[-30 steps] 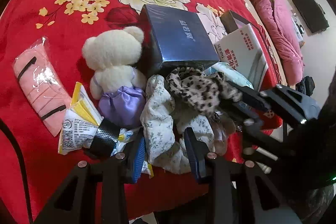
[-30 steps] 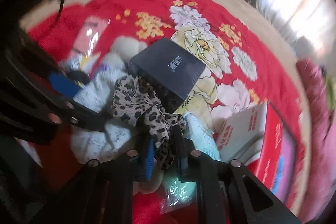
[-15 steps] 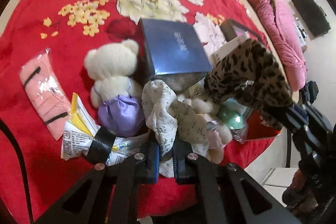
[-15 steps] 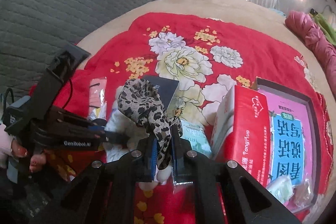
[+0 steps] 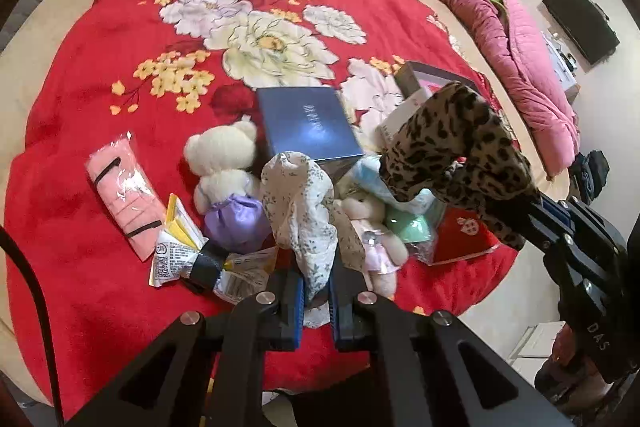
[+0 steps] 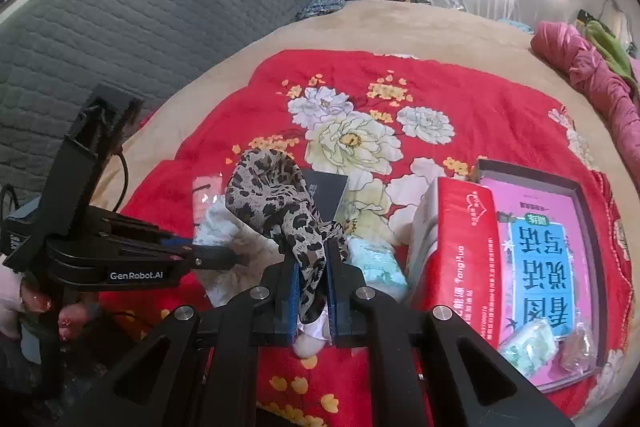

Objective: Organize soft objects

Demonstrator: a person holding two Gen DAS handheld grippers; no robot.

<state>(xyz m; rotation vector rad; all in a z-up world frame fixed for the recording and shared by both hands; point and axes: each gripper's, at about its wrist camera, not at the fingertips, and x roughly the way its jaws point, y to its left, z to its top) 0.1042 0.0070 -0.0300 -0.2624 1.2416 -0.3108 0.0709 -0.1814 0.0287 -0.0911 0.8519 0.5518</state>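
- Left wrist view: left gripper [image 5: 316, 297] is closed tight on a floral cloth [image 5: 298, 203], which stands up bunched just ahead of the jaws, its tail hanging below them.
- Right gripper [image 6: 312, 287] is clamped on a leopard scarf [image 6: 280, 199], arching up and away from the jaws; in the left view it sits off to the right, above the pile.
- Judgement: both pieces are mid-lift. Raise straight up until the tails clear the pile, or they may drag the small plush toy [image 5: 372, 239] just right of the left jaws.
- Keep the two grippers apart so the fabrics don't tangle.
- White teddy [image 5: 224, 167] and blue box [image 5: 308, 123] lie beyond the left jaws on the red blanket [image 5: 80, 227].
- Floral cloth: thin, white, grey sprigs, crumpled. Scarf: tan with black spots, limp, twisted.
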